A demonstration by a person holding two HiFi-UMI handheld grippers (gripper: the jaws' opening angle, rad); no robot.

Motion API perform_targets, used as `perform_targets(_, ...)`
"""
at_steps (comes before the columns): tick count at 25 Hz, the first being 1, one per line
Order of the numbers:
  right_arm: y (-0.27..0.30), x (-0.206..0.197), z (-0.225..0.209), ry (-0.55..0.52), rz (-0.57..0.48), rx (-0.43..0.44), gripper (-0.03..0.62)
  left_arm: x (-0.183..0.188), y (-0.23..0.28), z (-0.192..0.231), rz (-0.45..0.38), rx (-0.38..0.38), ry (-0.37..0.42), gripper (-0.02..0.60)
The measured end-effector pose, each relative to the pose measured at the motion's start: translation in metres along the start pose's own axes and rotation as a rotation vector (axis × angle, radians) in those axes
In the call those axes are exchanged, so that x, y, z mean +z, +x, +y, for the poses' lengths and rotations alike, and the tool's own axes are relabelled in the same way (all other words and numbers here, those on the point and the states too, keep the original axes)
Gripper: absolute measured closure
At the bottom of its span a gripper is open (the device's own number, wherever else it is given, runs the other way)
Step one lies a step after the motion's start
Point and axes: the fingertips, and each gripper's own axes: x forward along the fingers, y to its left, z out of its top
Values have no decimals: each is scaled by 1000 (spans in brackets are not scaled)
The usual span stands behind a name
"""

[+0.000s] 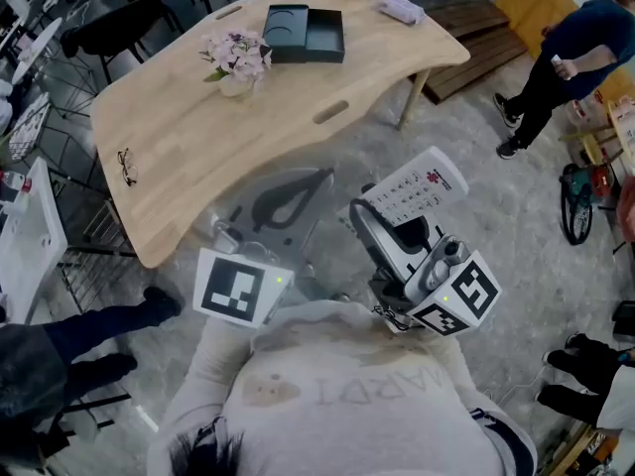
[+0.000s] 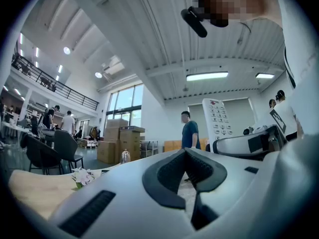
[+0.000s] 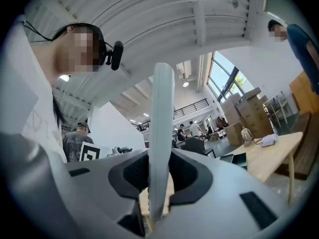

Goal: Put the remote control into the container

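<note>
My right gripper is shut on a white remote control and holds it in the air, close to my body and short of the table. In the right gripper view the remote stands edge-on between the jaws of the right gripper. From the left gripper view the remote shows its buttons. The dark open container lies on the far part of the wooden table. My left gripper hovers beside the right one, shut with nothing in it, as the left gripper also shows in its own view.
A small vase of pink flowers stands left of the container. Glasses lie near the table's left edge and a pale object at its far right. A person stands at the right. Chairs crowd the upper left.
</note>
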Motion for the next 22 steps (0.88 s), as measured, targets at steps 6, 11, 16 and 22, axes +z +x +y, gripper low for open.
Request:
perform_targets(6, 19, -1, -14, 28, -19, -9, 500, -4, 10, 21, -3, -5, 11, 581)
perform_targets(11, 33, -2, -27, 7, -32, -44, 500, -10, 19, 41, -5, -19, 15, 581)
perform_targets(16, 36, 2, -42, -17, -20, -66, 500, -12, 38, 49, -14, -37, -10, 581)
perform_targets(22, 46, 5, -82, 3, -38, -67, 500, -19, 76, 56, 2, -47, -1, 581)
